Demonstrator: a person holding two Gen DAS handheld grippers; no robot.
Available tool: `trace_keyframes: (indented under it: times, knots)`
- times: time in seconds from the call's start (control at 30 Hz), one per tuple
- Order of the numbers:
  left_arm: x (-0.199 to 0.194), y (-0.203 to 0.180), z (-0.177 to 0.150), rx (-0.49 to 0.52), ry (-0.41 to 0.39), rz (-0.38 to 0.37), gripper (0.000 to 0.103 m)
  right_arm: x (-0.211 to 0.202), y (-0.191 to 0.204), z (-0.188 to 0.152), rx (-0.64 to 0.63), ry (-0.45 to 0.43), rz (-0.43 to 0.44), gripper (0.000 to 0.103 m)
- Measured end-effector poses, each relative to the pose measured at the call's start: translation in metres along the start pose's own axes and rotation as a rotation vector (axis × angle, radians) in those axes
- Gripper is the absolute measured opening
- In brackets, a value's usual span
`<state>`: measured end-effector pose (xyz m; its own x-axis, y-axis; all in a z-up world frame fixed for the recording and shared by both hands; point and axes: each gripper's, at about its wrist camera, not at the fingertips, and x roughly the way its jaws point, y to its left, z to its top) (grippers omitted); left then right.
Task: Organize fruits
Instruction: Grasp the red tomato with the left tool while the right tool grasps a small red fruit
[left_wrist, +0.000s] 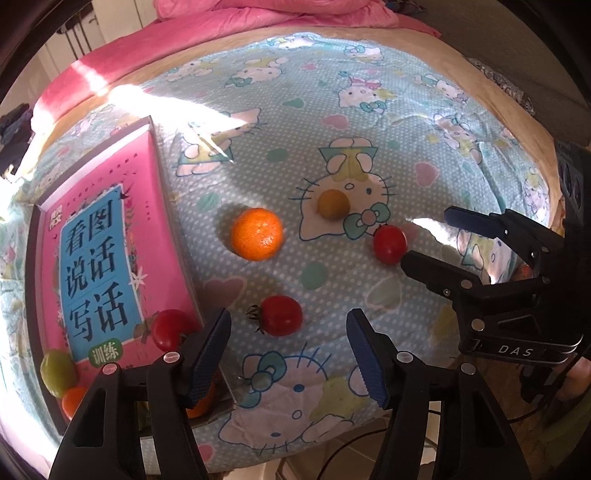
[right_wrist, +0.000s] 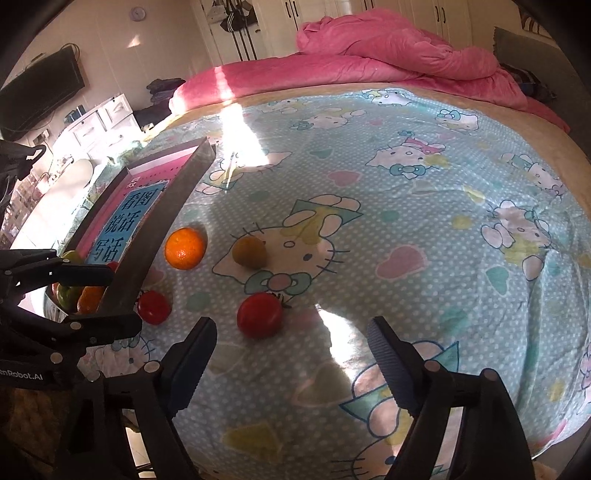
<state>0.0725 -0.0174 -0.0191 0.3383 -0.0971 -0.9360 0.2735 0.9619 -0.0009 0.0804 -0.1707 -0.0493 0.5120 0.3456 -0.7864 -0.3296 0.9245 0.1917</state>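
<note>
Spread over a cartoon-cat bed sheet (left_wrist: 424, 92): one orange (left_wrist: 257, 234), one yellow-green fruit (left_wrist: 334, 204), two red tomatoes (left_wrist: 281, 315) (left_wrist: 389, 244). More fruit already inside the pink box (left_wrist: 110, 236) at left. Poised above, left hand-held gripper (left_wrist: 289, 352) and right hand-held gripper (right_wrist: 291, 365), both jaws parted, gripping nothing, tomatoes lying just ahead of each.

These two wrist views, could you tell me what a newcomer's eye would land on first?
Probably the cartoon-cat bedsheet, with loose fruit in the middle: an orange, a yellow-green fruit and two red tomatoes. At the left lies a shallow pink box with big printed characters, fruit already gathered at its near end. A rumpled pink quilt lies at the far side.
</note>
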Motion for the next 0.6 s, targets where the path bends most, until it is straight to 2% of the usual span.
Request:
trace_keyframes:
  times: [0.23, 0.37, 0.6]
  knots:
    - [0.02, -0.01, -0.001, 0.032, 0.046, 0.01, 0.06, 0.002, -0.005, 0.001, 0.036, -0.003, 0.054, 0.07]
    - [0.031, -0.011, -0.003, 0.038, 0.068, 0.055, 0.06, 0.005, -0.003, 0.002, 0.03, 0.003, 0.079, 0.061]
    - [0.035, -0.009, 0.0, 0.019, 0.054, 0.047, 0.06, 0.015, 0.009, 0.003, -0.025, 0.026, 0.087, 0.049]
